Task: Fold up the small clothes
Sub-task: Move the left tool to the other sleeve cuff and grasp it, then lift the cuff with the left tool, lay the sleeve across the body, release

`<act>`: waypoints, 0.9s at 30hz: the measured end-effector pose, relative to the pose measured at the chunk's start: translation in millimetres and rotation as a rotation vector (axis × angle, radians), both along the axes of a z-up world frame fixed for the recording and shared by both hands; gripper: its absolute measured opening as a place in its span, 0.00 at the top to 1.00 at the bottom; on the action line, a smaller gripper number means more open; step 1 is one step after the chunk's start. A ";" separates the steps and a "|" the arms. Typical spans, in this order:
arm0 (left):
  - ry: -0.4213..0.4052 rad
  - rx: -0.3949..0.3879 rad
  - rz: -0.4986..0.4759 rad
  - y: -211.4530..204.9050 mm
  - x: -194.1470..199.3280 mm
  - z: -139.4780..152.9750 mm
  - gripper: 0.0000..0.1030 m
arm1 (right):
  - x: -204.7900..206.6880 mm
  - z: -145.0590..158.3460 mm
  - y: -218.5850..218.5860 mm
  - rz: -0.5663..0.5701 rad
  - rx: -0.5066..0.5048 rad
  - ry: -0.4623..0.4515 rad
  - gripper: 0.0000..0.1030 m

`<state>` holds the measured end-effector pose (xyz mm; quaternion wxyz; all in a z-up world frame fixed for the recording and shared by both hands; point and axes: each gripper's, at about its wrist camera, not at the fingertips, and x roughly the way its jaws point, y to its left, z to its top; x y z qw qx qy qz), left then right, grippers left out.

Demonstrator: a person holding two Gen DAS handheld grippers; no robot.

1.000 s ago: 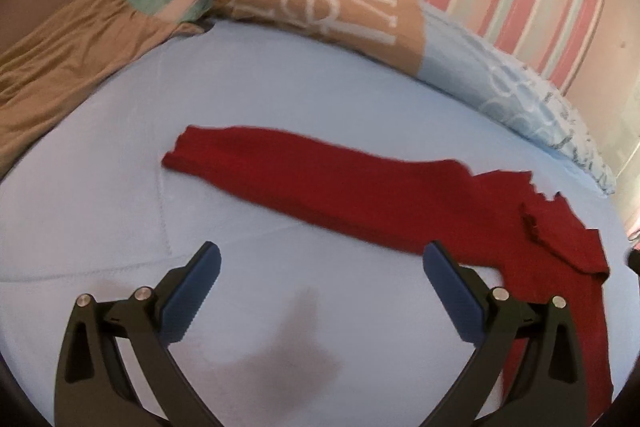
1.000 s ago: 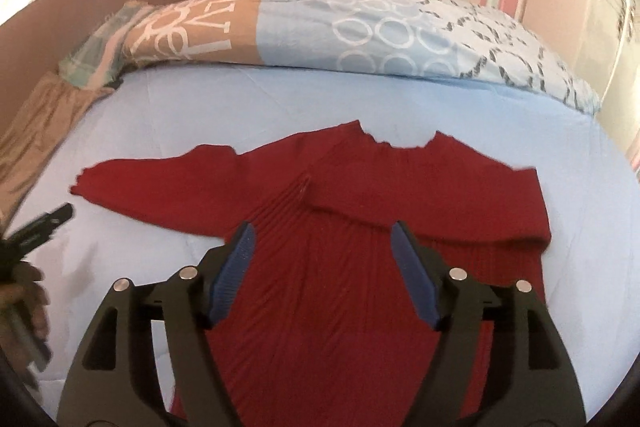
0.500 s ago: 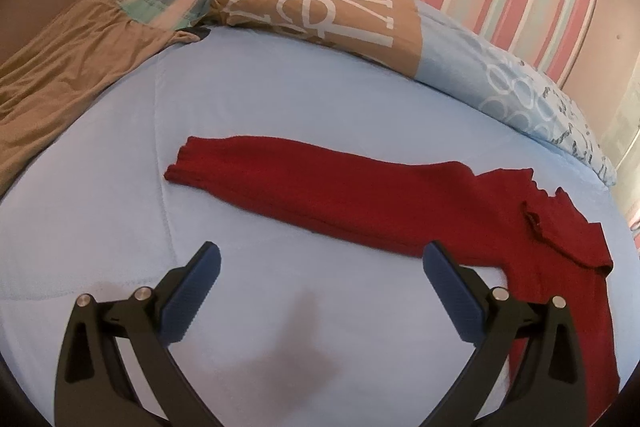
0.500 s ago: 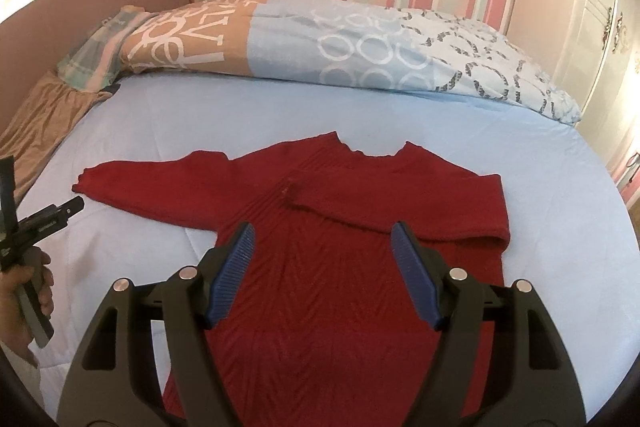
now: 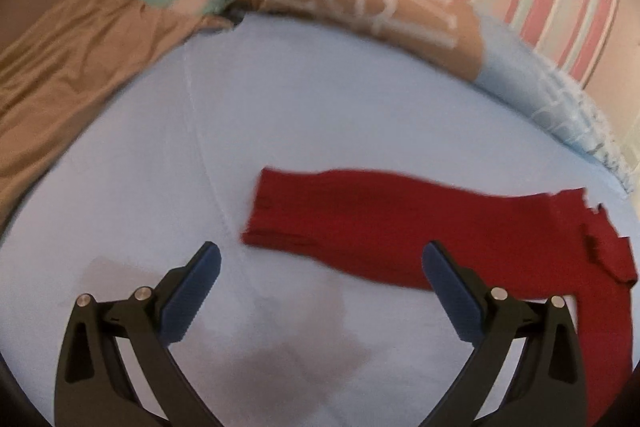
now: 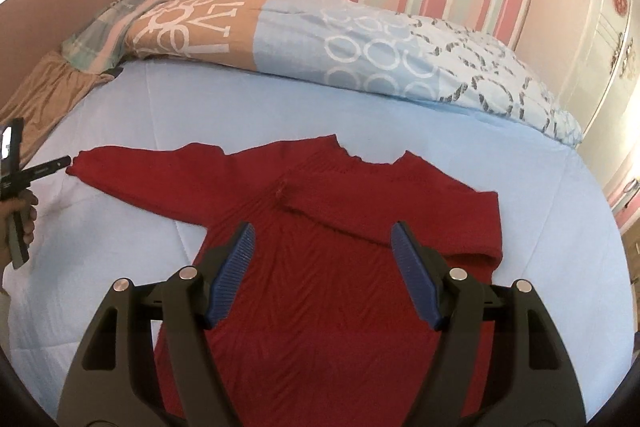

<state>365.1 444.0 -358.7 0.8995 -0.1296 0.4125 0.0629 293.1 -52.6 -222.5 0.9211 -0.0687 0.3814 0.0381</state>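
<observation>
A red knit sweater (image 6: 320, 307) lies flat on the light blue bed sheet (image 6: 240, 115). Its right sleeve is folded across the chest; its left sleeve (image 5: 360, 223) stretches out to the left. My left gripper (image 5: 320, 259) is open and empty, just short of that sleeve's cuff (image 5: 264, 223). It also shows at the left edge of the right wrist view (image 6: 52, 163), next to the cuff. My right gripper (image 6: 322, 247) is open and empty, hovering over the sweater's body.
A patterned duvet (image 6: 360, 47) lies along the head of the bed under a striped wall. A tan cloth (image 5: 72, 67) covers the left side of the bed. A white wardrobe (image 6: 600, 27) stands at the right.
My left gripper has moved in towards the outstretched sleeve's cuff, which now looks larger and nearer. My right gripper has drawn back a little; the sweater has not moved.
</observation>
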 end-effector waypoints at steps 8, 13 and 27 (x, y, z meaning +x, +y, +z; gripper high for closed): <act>0.080 -0.039 0.048 31.8 26.1 -33.9 0.11 | 9.0 -23.0 11.6 0.015 0.032 0.036 0.30; 0.115 -0.006 0.049 31.6 45.4 -38.7 0.26 | 15.8 -31.3 11.5 0.013 0.048 0.055 0.30; 0.071 0.067 0.024 -4.9 38.1 -16.6 0.82 | 21.8 -25.6 -3.1 -0.005 0.061 0.036 0.31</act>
